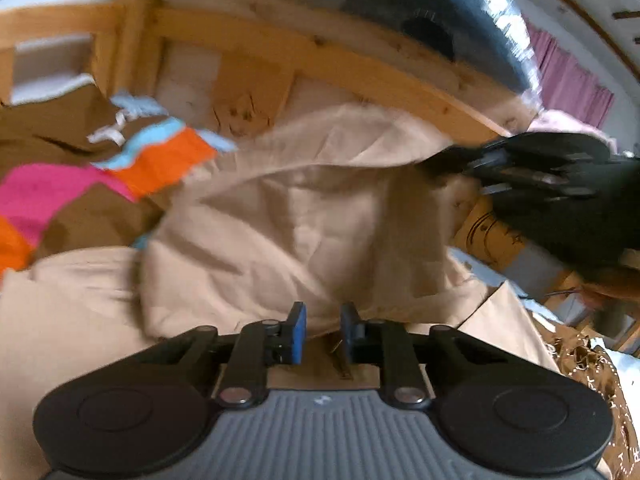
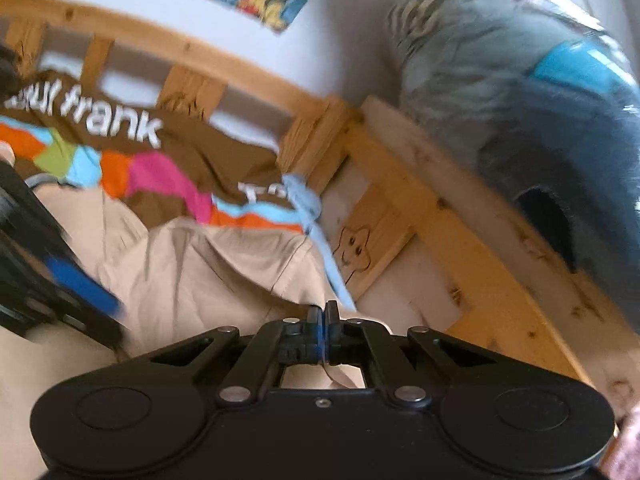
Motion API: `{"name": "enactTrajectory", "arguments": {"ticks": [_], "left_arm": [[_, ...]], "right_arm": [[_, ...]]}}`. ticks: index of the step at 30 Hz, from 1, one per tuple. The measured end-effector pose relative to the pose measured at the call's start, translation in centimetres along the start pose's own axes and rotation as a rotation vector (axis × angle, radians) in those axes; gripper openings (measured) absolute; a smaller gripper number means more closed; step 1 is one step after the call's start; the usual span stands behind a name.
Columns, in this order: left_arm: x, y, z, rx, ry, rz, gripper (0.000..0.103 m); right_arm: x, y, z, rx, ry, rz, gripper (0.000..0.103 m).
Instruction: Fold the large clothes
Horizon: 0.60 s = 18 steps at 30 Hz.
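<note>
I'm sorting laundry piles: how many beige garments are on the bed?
1 that I can tell: the beige garment lies rumpled mid-bed beside the brown printed bedding, one edge lifted by the right gripper. Its folds could hide another.

Black tongs (image 1: 322, 334) with blue pads (image 1: 298, 332) and silver screws.

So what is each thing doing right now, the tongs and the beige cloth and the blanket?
Left tongs: partly open, cloth edge between the pads, grip unclear.
Right tongs: shut on the beige cloth.
Beige cloth: crumpled, one corner lifted.
Brown patterned blanket: spread flat on the bed.
Wooden bed frame: standing behind the blanket.
</note>
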State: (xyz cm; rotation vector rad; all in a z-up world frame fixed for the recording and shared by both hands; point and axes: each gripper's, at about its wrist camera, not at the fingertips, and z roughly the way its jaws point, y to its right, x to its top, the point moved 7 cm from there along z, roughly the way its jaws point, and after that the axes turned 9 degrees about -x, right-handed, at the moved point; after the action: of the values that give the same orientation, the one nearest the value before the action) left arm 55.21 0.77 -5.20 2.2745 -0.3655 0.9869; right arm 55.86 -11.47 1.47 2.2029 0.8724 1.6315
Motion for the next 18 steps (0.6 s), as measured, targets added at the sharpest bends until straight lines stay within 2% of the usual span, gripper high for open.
{"name": "enactTrajectory", "arguments": {"ticks": [2, 4, 5, 8, 11, 13, 15, 18], "left_arm": [[0.0, -0.4, 1.7, 0.067, -0.023, -0.013, 0.019], [-0.1, -1.2, 2.2, 0.153, -0.001, -0.036, 0.018], [-0.1, -1.6, 2.0, 0.161, 0.021, -0.066, 0.018], [-1.4, -2.0, 0.3, 0.102, 0.031, -0.166, 0.018], [-5.1, -2.2, -2.9, 0.075, -0.041, -0.156, 0.020], [-8.0, -2.8, -5.7, 0.024, -0.052, -0.224, 0.020], [-9.9, -3.5, -8.1, -0.020, -0.039, -0.314, 0.026], [-10.9, -4.6, -10.2, -0.057, -0.001, -0.409, 0.035]], "right_arm": [[0.7, 0.5, -2.7, 0.001, 0.048, 0.027, 0.000], [0.7, 0.7, -5.8, 0.010, 0.079, 0.073, 0.000], [0.2, 0.5, -7.3, 0.015, 0.088, 0.083, 0.000], [-3.0, -2.1, -11.3, 0.031, 0.105, 0.030, 0.000], [-6.8, -5.3, -14.4, 0.062, 0.111, -0.045, 0.000], [-8.8, -7.2, -16.0, 0.086, 0.109, -0.079, 0.000], [-10.0, -8.5, -17.4, 0.099, 0.105, -0.093, 0.002], [-11.0, -8.6, -18.7, 0.161, 0.038, -0.029, 0.021]]}}
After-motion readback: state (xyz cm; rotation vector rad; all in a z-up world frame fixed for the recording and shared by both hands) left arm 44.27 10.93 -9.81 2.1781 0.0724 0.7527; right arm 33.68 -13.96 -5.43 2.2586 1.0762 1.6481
